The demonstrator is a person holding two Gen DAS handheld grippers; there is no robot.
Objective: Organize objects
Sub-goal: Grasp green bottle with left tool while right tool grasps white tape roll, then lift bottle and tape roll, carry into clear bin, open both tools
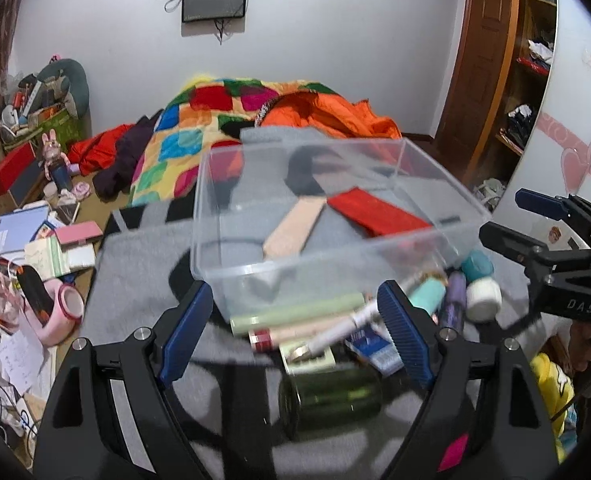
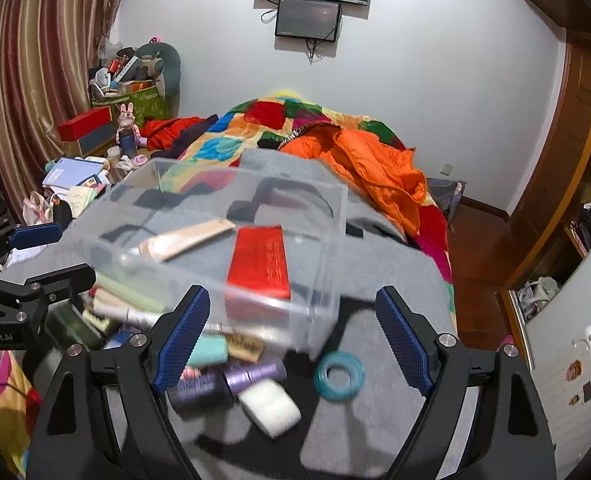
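Note:
A clear plastic box (image 1: pixel 435 184) (image 2: pixel 327 240) sits on the grey blanket (image 1: pixel 135 280) and holds a red packet (image 1: pixel 377 212) (image 2: pixel 261 262) and a beige tube (image 1: pixel 293 228) (image 2: pixel 187 238). In front of it lies a pile: a green bottle (image 1: pixel 331 396), a pale green tube (image 1: pixel 295 312), a white pen (image 1: pixel 335 330), a purple bottle (image 2: pixel 227 380), a white bar (image 2: pixel 269 406) and a teal ring (image 2: pixel 339 376). My left gripper (image 1: pixel 295 336) is open and empty over the pile. My right gripper (image 2: pixel 293 340) is open and empty above the purple bottle and ring.
A patchwork quilt (image 1: pixel 199 128) and orange jacket (image 2: pixel 375 168) lie behind the box. A cluttered side table (image 1: pixel 35 240) with books and a pink cup stands at the left. A wooden shelf (image 1: pixel 531 80) stands at the right.

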